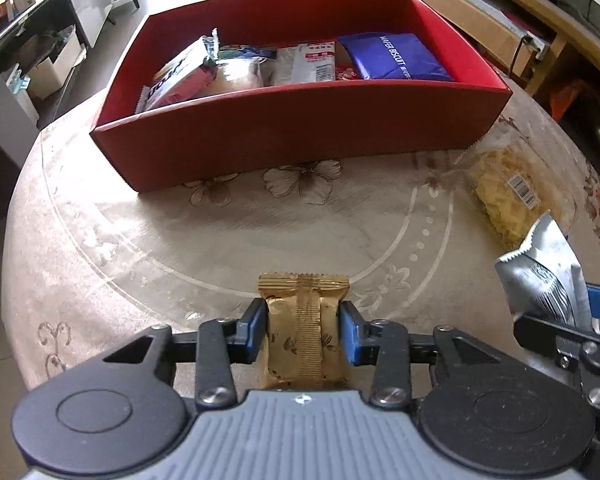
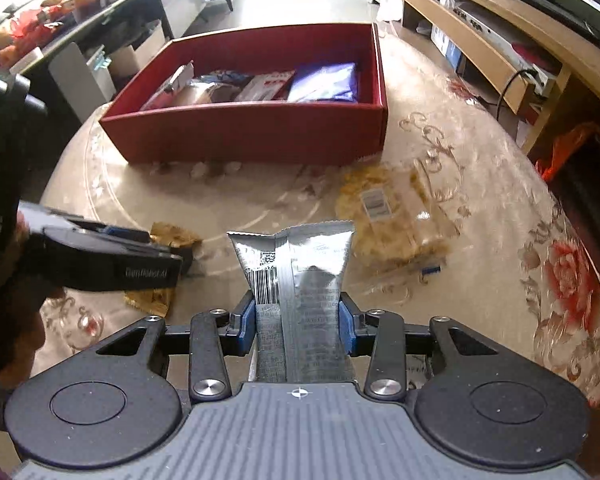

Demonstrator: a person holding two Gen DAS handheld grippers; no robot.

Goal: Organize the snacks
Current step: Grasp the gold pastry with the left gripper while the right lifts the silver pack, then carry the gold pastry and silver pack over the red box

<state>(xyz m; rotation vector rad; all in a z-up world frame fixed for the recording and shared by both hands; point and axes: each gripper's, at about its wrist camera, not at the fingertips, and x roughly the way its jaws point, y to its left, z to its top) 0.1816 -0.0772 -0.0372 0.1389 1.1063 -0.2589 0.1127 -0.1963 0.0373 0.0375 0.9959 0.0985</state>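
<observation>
One round table (image 1: pixel 220 232) with a flowered cloth carries everything. On its far side stands one red box (image 1: pixel 300 132), open on top, with at least four snack packs inside: a blue biscuit pack (image 1: pixel 392 58) at the right end, a white pack (image 1: pixel 306 64) beside it, a clear bag (image 1: pixel 236 74) and a tilted pack (image 1: pixel 180 76) leaning at the left end. One clear bag of yellow crisps (image 1: pixel 508 192) lies on the cloth near the box's right corner, apart from it.

Two grippers work in front of the box. The left gripper (image 1: pixel 303 330) has its fingers closed on one gold pack (image 1: pixel 304 320). The right gripper (image 2: pixel 298 318) has its fingers clamped on one silver pack (image 2: pixel 296 268), with the crisps lying just beyond it. Nothing lies between either held pack and the box.
</observation>
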